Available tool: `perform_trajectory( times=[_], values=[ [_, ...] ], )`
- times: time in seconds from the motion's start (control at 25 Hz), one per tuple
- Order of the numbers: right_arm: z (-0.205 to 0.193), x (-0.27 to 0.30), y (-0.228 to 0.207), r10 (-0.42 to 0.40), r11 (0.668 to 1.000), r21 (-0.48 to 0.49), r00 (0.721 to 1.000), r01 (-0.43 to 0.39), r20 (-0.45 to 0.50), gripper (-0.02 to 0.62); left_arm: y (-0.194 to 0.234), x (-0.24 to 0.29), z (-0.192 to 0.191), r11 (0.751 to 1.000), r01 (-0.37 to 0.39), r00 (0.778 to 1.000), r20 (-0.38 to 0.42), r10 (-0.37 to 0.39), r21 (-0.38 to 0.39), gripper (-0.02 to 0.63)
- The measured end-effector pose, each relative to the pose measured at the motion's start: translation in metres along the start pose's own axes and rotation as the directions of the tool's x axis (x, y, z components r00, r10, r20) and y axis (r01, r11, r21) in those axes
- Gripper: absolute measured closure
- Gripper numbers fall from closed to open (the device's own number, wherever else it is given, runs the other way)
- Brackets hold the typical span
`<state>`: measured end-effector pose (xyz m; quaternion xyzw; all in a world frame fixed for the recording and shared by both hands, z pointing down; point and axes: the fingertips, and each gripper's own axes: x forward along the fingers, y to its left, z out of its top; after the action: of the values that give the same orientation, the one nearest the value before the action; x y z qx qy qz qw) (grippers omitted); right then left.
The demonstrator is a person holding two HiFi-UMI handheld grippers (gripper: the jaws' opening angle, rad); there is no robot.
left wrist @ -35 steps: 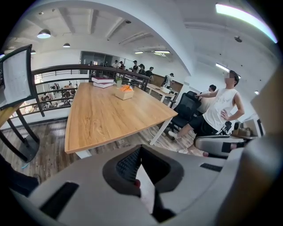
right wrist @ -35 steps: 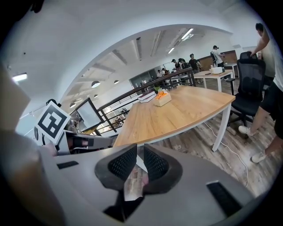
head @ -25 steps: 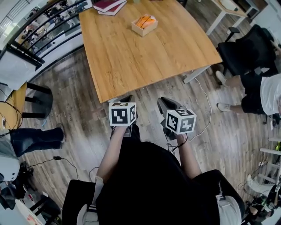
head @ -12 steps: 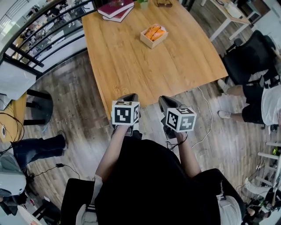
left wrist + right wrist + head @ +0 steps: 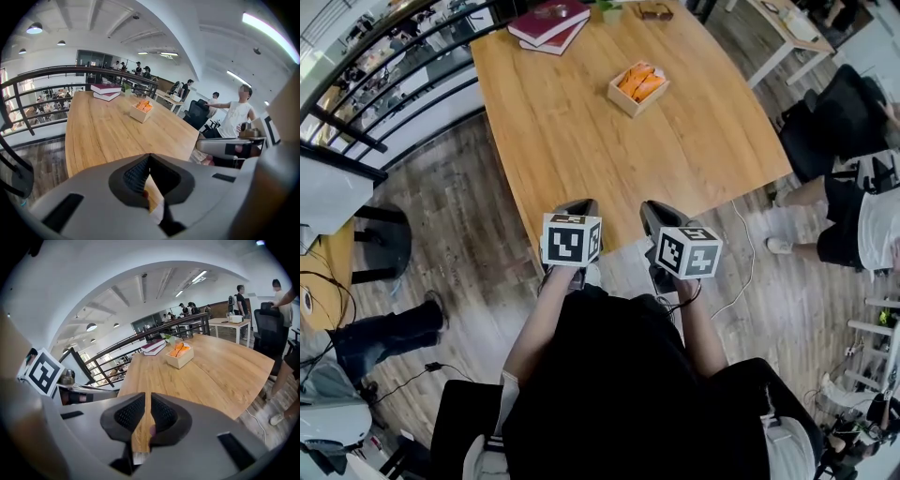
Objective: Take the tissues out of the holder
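A: Item one, largest?
B: Table (image 5: 581,131), light wood, bare over most of its top. The person is at its near edge, with both grippers held just short of it.
A: Item two?
B: Books (image 5: 547,19), two stacked at the far left corner, well clear of the work.
A: Grippers?
B: Left gripper (image 5: 149,158): tips meeting, nothing between them. Right gripper (image 5: 149,399): jaws almost together with a thin slit left, empty; only table shows through it.
A: The task's own items?
B: Holder (image 5: 637,90), a small pale wooden box, upright on the far right part of the table, well apart from both grippers. Tissues (image 5: 639,80), taken to be the orange packs inside it, none out yet. Their number is too small to tell.
A: Hazards to list?
B: Judged, not seen. One: the reach is long, and jaws this narrow would shove the packs down instead of taking them, so they need opening before arrival. Two: the box looks light, so a one-sided pull may drag or tip it unless the other gripper steadies its wall. Three: the packs lie close together, so a pinch may lift two, or slip off a smooth wrapper
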<state>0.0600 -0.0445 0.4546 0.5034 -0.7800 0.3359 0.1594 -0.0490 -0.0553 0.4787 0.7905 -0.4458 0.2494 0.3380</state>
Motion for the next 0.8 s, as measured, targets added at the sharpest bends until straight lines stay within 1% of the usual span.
perform_trajectory(
  times=[0.32, 0.6, 0.76, 0.8],
  values=[
    [0.008, 0.015, -0.001, -0.002, 1.0, -0.001, 1.0, 0.002, -0.013, 0.554, 0.011, 0.013, 0.011, 1.0, 0.008, 1.0, -0.018, -0.008, 0.012, 0.594],
    [0.024, 0.026, -0.019, 0.001, 1.0, -0.023, 1.0, -0.001, -0.027, 0.554, 0.011, 0.032, 0.023, 1.0, 0.004, 1.0, -0.023, -0.004, -0.009, 0.594],
    [0.042, 0.037, -0.028, 0.041, 0.998, -0.056, 0.999, -0.043, -0.028, 0.554, 0.009, 0.048, 0.038, 1.0, -0.011, 1.0, -0.017, 0.01, -0.022, 0.594],
    [0.047, 0.042, -0.031, 0.057, 0.996, -0.073, 0.998, -0.059, -0.035, 0.535, 0.009, 0.055, 0.042, 0.999, -0.015, 1.0, -0.016, 0.015, -0.03, 0.594]
  ],
)
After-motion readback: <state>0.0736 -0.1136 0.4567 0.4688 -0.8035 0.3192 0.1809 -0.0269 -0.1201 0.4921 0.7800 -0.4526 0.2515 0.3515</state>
